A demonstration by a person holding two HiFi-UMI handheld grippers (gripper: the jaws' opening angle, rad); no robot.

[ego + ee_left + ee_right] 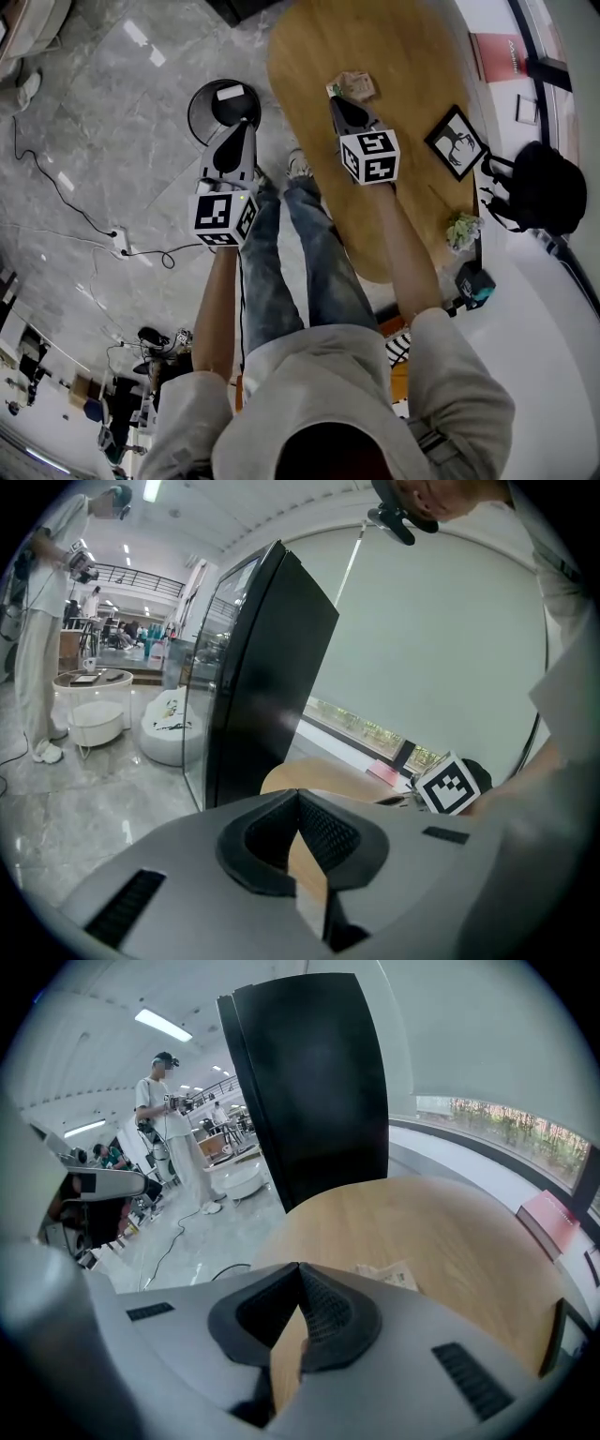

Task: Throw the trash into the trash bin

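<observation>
A crumpled scrap of trash (354,86), printed paper or wrapper by the look of it, lies alone near the far end of the oval wooden counter (412,56), not yet picked up. The right gripper (336,99) is poised just short of it. Its jaws are pressed together tip to tip with nothing between them, and the scrap sits just beyond and slightly to the right of the tips. The right gripper view shows the same: the trash (389,1274) rests flat on the counter (469,1232) just past the closed jaws of the right gripper (298,1267).

The step in hand appears to be the approach to the pick-up. The next move would call for the right jaws to part wide enough to straddle the scrap, drop over it and close. Then comes a carry leftward off the counter's edge.

The round black trash bin (223,108) stands on the grey marble floor (103,122) just off the counter's left side, near the trash. The left gripper (248,124) hovers at the bin's near rim. Its own view shows the left gripper (298,794) shut on nothing, with the marker cube of the other gripper in the background.

Further along the counter lie a framed picture (457,141) and a small plant (462,230), both well apart from the trash. A black bag (548,186) sits beyond the counter's right edge.
</observation>
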